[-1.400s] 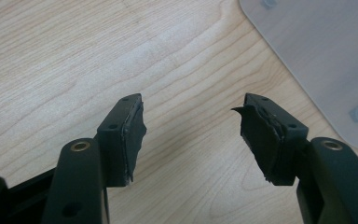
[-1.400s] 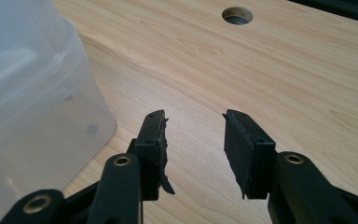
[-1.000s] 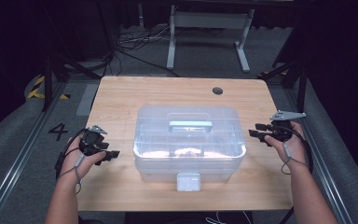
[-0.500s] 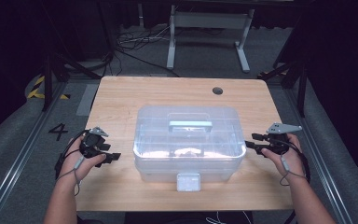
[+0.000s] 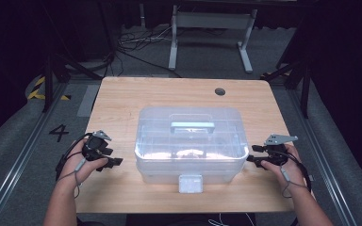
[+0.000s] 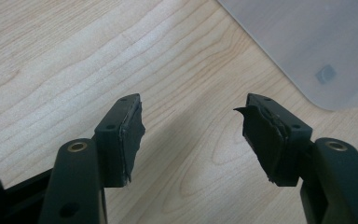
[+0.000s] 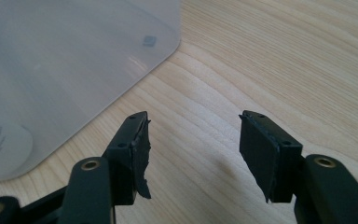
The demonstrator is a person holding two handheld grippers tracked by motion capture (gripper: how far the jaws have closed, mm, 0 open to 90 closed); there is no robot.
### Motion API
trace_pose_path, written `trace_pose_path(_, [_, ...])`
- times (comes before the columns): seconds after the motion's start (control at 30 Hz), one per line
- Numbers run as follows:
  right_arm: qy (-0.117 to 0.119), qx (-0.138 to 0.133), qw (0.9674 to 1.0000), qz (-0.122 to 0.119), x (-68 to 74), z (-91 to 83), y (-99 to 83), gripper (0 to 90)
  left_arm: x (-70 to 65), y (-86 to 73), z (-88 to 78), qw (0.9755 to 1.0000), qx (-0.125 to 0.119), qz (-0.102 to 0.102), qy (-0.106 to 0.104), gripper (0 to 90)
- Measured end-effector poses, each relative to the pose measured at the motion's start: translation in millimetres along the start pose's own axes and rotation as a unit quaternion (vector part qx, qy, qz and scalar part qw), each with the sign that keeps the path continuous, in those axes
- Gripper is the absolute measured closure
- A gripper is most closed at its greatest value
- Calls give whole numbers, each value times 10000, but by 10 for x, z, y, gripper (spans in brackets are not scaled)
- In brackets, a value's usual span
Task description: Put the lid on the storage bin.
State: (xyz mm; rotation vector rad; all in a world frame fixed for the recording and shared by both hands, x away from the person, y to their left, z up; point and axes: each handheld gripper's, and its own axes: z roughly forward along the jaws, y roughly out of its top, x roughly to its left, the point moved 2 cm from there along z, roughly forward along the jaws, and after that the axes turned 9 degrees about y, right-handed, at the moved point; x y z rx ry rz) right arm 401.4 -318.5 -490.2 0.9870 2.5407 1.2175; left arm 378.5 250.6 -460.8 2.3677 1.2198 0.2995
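Fingers of both my left gripper [image 5: 116, 161] and right gripper [image 5: 251, 153], the right just widened, stand released and empty flanking the clear lidded plastic storage box [image 5: 191, 141] on the pale wooden tabletop [image 5: 122, 101], so I judge level, matched approaches under its end rims work best.

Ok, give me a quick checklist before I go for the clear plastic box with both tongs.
1. Left tongs open with nothing between them: ok.
2. Right tongs open with nothing between them, having just been opening: ok.
3. Clear plastic box between the two hands, lid on, handle lying flat: ok.
4. Front latch fastened: cannot tell.
5. Both tongs clear of the box, over bare table: ok.
6. Contents loose enough to shift: cannot tell; the walls are cloudy.
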Motion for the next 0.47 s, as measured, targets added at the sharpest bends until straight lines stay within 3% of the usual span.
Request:
trace_pose_path(0.27, [-145, -79, 9998, -146, 82, 51, -31, 421, -2, 3, -2, 10000, -10, 29, 0, 385])
trace_pose_path(0.47, [-252, -200, 9994, -81, 40, 53, -19, 415, 21, -4, -1, 10000, -47, -32, 66, 368])
